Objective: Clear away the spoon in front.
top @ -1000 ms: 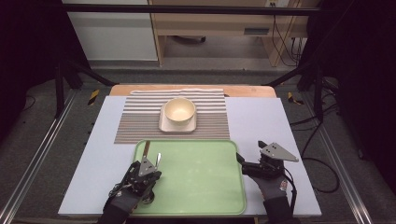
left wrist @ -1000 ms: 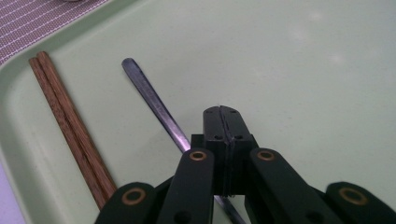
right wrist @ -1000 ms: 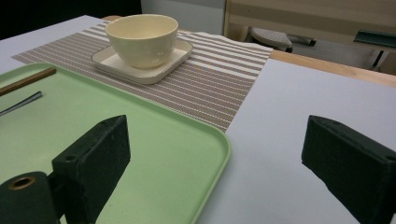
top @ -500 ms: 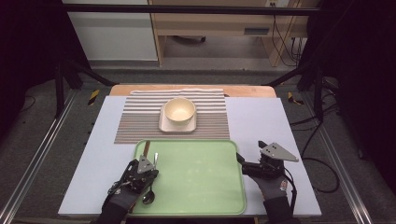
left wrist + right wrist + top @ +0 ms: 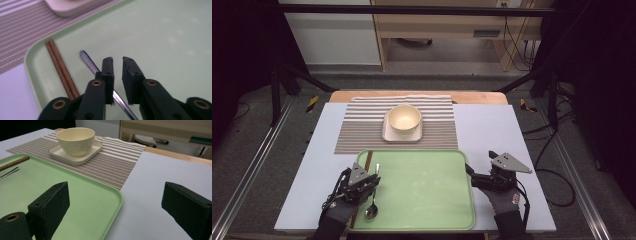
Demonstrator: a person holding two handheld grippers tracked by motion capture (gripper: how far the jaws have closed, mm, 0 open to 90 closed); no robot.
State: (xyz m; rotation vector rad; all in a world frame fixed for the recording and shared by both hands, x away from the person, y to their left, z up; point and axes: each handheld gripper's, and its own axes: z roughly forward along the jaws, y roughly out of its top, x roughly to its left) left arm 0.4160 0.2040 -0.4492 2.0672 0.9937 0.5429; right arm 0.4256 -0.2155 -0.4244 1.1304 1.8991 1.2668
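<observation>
A metal spoon [image 5: 372, 202] lies on the left part of the green tray [image 5: 427, 192], beside a pair of brown chopsticks [image 5: 367, 161] along the tray's left rim. My left gripper [image 5: 373, 176] hovers low over the spoon. In the left gripper view its jaws [image 5: 117, 60] have just been opening; they stand slightly apart with nothing between the pads, and the spoon handle [image 5: 88, 62] runs under the left jaw next to the chopsticks [image 5: 61, 67]. My right gripper [image 5: 481, 163] is wide open astride the tray's right rim [image 5: 117, 202], holding nothing [image 5: 116, 188].
A cream bowl [image 5: 404, 118] stands on a square cream plate [image 5: 387, 134] on the striped placemat [image 5: 362, 130] beyond the tray. The bowl [image 5: 75, 140] is far ahead-left of the right gripper. Bare blue-grey tabletop [image 5: 492, 130] flanks the mat.
The spoon's bowl has come into view lying on the tray near the left hand, and the left jaws have parted off the handle. The right gripper has not moved.
</observation>
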